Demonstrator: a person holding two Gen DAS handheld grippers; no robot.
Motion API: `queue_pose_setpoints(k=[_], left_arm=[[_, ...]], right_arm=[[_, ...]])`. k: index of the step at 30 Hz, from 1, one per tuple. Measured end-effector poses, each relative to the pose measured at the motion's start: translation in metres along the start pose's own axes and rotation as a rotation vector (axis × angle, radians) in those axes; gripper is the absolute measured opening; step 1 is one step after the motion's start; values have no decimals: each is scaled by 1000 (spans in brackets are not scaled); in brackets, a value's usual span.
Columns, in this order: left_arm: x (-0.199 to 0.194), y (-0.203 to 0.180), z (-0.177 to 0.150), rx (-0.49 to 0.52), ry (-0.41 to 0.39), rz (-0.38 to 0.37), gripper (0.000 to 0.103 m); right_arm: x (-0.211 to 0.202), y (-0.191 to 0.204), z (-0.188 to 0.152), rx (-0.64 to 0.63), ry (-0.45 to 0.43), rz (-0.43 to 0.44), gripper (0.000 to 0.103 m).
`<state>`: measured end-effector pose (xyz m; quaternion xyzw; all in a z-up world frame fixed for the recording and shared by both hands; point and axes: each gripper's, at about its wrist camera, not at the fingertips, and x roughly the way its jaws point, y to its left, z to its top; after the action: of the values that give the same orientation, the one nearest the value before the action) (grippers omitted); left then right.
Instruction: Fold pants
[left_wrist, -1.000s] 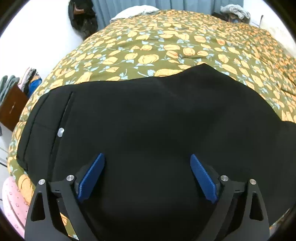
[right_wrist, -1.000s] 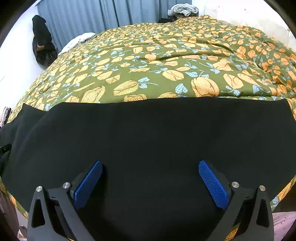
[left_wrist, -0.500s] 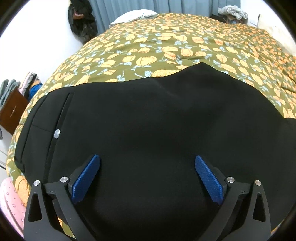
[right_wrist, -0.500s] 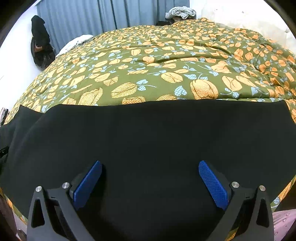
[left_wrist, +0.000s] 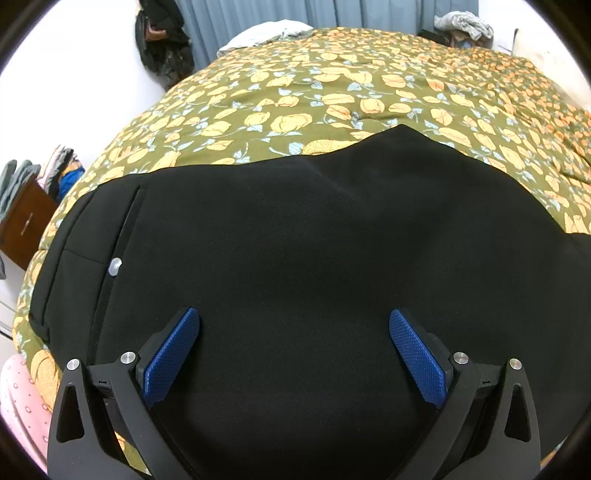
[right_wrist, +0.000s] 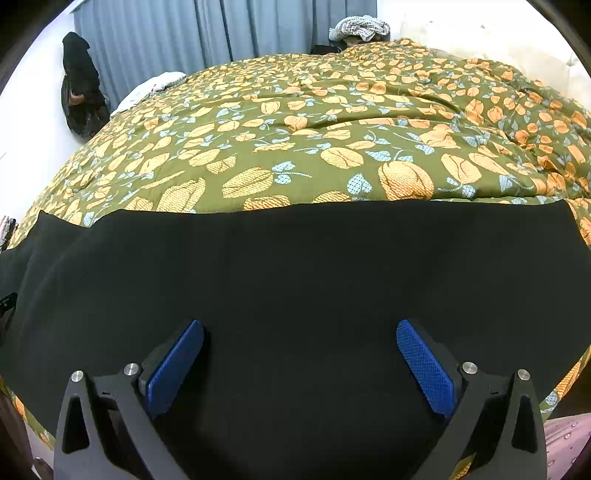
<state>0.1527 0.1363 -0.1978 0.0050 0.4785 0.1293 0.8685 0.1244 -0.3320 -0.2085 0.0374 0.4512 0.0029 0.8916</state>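
Blue pads, left gripper (left_wrist: 294, 328): spread wide, nothing between them, hovering right over the pants (left_wrist: 314, 258); whether the tips touch the cloth, can't tell.
Blue pads, right gripper (right_wrist: 300, 332): same story, jaws gaping, empty, poised above the pants (right_wrist: 295, 266).
Pants: black, laid flat on the quilt (left_wrist: 332, 99) along its near edge, filling the lower half of both views.
Pants, left view: waistband end lies to the left, with a pale button (left_wrist: 115, 264) beside a pocket seam; far edge rises to a soft peak toward the middle of the quilt.
Pants, right view: far edge runs nearly straight across the quilt (right_wrist: 332, 122); right end stops short of the quilt's right side.
Quilt: olive with orange flowers, rumpled toward its far right.
Beyond the quilt: grey-blue curtain (right_wrist: 184, 33), a crumpled cloth (right_wrist: 360, 27) at the far edge.
Left of the quilt: dark bag (left_wrist: 162, 40) hanging on the white wall, wooden cabinet (left_wrist: 24, 225) with clothes piled on top.
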Motion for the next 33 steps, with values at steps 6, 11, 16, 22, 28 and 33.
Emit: queue_pose_setpoints(k=[6, 11, 16, 22, 28, 33], left_arm=[[0, 0, -1, 5, -2, -2, 102], [-1, 0, -1, 9, -2, -3, 102], [-1, -1, -1, 10, 1, -1, 103], [-1, 0, 0, 15, 10, -5, 103], [-1, 0, -1, 20, 12, -5, 103], [0, -3, 0, 15, 8, 8, 103]], right_arm=[[-1, 0, 2, 3, 7, 3, 103], [-9, -13, 10, 74, 38, 80, 103], [-10, -58, 39, 227, 106, 203, 103], [0, -149, 85, 140, 241, 133, 103], [-39, -299, 95, 206, 169, -267, 103], [-72, -340, 83, 447, -5, 148, 101]])
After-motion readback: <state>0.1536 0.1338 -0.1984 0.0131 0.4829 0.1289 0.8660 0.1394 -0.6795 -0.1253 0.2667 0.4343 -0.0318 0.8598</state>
